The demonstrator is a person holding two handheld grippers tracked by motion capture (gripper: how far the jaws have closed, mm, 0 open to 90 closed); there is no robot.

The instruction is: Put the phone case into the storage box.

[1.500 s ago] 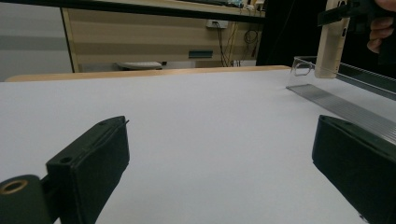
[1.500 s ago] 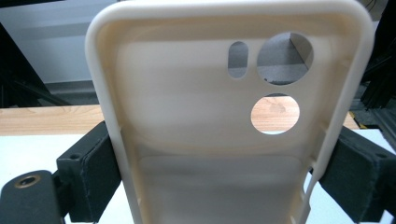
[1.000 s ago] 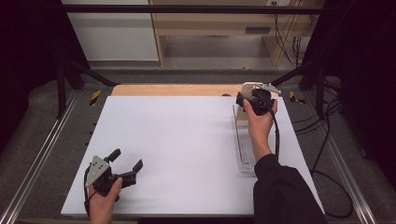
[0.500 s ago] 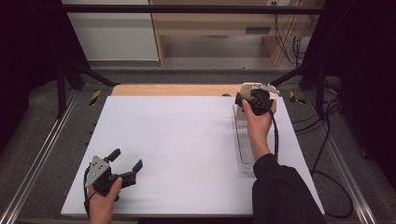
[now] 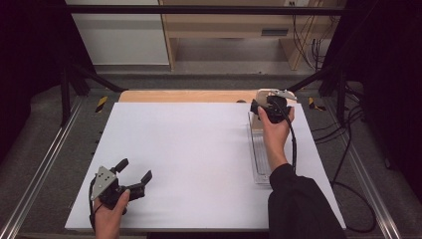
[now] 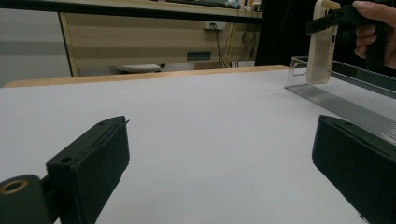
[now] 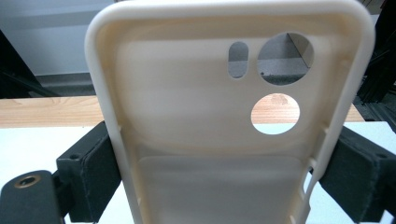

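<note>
A cream phone case (image 7: 224, 116) with camera cut-outs stands upright between the jaws of my right gripper (image 7: 224, 172), which is shut on its two long sides. In the high view the right gripper (image 5: 262, 107) holds the phone case (image 5: 257, 122) over the far end of a clear plastic tray (image 5: 259, 162) at the right of the white board. The left gripper view shows the phone case (image 6: 322, 42) hanging just above the tray (image 6: 345, 102). My left gripper (image 5: 134, 169) rests open near the board's front left corner, with nothing between its jaws (image 6: 219, 154).
A white board (image 5: 199, 149) covers the table, with a wooden strip (image 5: 184, 95) along its far edge. Metal rails (image 5: 45, 164) run down both sides. Cables (image 5: 343, 164) trail off at the right. A pale shelf unit (image 5: 234, 30) stands beyond the table.
The right gripper has shifted only slightly with the phone case over the tray's far end. The left gripper has stayed still and open.
</note>
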